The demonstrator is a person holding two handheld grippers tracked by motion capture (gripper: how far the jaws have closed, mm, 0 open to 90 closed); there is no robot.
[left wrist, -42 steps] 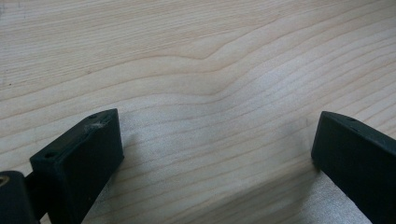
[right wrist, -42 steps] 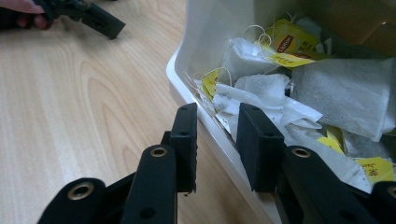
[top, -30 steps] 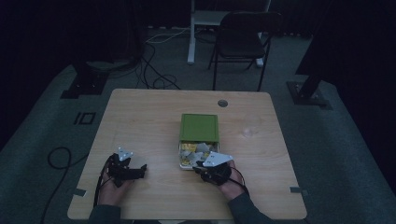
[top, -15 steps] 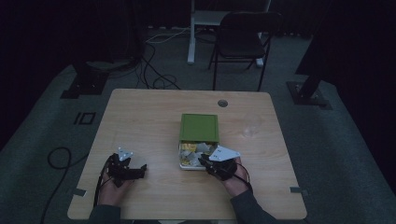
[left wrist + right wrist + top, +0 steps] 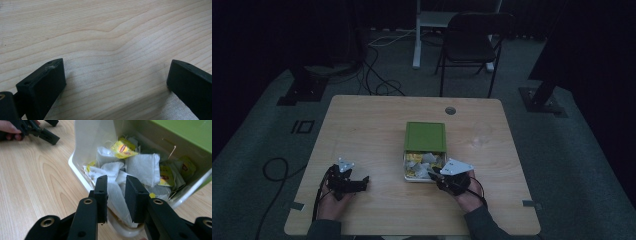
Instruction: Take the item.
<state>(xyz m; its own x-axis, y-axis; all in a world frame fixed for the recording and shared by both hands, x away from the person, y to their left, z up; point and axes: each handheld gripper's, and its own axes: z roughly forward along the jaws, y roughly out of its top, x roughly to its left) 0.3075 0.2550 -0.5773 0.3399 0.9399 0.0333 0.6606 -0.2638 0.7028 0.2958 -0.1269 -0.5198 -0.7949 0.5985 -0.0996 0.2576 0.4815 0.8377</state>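
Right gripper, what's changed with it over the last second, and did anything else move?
The right gripper backed slightly toward the person; its jaws straddle a tea bag at the box edge. Left gripper, box and glass stayed put.

The yellow tea bag tags [image 5: 123, 148] in the white box [image 5: 82, 135] have a red logo on them. The words are too blurry to read.

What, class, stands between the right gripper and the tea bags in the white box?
Nothing visible. The right gripper is at the near rim of the white box, its jaws narrowly parted around a tea bag. The green lid covers only the far part.
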